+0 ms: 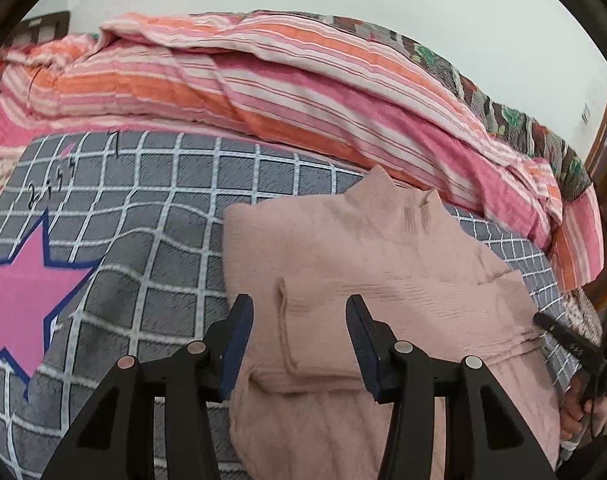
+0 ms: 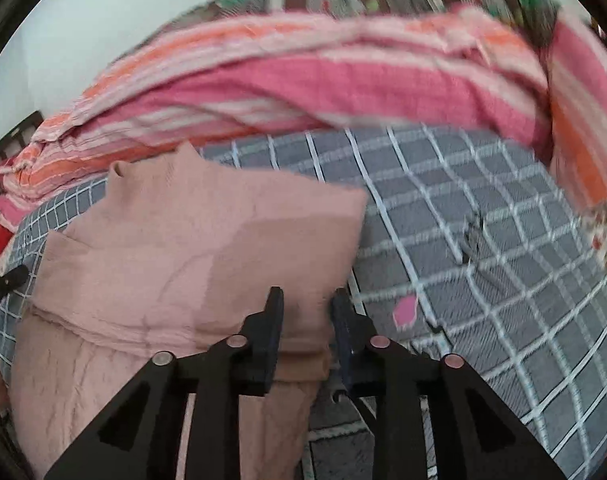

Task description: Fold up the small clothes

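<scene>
A small dusty-pink top (image 1: 383, 280) lies on a grey checked bed cover (image 1: 143, 220), collar pointing away, both sides folded in over its body. My left gripper (image 1: 299, 308) is open and empty, its fingers standing apart over the folded left sleeve. In the right wrist view the same top (image 2: 183, 248) fills the lower left. My right gripper (image 2: 307, 300) is open, jaws fairly close together around the top's lower right edge, not clamped on it. The right gripper's finger (image 1: 559, 330) shows at the top's right edge in the left wrist view.
A rolled pink, orange and white striped quilt (image 1: 303, 92) lies along the far side of the bed. A pink star (image 1: 19, 292) is printed on the cover at left. Bare checked cover (image 2: 483, 240) spreads to the right of the top.
</scene>
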Demonstrator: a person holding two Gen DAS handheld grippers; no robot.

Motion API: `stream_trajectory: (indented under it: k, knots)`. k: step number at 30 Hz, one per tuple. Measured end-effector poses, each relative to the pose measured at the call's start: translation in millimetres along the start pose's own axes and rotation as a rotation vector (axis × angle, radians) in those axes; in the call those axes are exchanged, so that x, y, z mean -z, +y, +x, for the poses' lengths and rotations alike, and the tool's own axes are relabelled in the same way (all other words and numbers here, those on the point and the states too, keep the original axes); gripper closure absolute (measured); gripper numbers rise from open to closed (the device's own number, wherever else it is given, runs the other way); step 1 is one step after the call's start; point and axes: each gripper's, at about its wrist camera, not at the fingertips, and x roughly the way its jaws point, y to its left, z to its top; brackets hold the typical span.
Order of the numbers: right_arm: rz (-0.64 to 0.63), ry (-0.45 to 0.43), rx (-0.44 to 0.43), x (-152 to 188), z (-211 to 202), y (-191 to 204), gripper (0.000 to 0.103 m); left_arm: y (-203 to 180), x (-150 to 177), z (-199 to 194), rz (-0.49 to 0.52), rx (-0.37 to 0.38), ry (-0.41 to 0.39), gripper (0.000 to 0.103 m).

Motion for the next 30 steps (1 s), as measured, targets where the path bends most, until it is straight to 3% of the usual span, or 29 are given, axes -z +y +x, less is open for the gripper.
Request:
stream_trajectory:
  k: [5, 8, 12, 19, 23, 30]
  knots:
    - [-0.014, 0.068, 0.02, 8.2, 27.0, 0.6, 0.067, -3.3, 8.8, 28.6, 0.043, -0.109, 0.061, 0.057]
    - [0.025, 0.058, 0.017, 9.7, 26.4, -5.7, 0.061, 0.0, 16.0, 33.9, 0.039, -0.137, 0.05, 0.048]
    - [-0.018, 0.055, 0.055, 10.3, 29.6, 0.7, 0.058, 5.6, 17.8, 35.1, 0.017, -0.115, 0.059, 0.047]
    - [-0.044, 0.056, 0.079, 8.9, 34.4, 6.8, 0.057, -5.2, 17.7, 39.7, 0.07, -0.17, 0.074, 0.043]
    - [-0.056, 0.054, 0.088, 9.3, 34.9, 8.3, 0.056, -4.4, 17.7, 39.4, 0.065, -0.164, 0.075, 0.043]
    - [-0.032, 0.056, 0.095, 8.8, 35.8, 2.9, 0.047, -4.5, 17.5, 39.6, 0.062, -0.162, 0.075, 0.043]
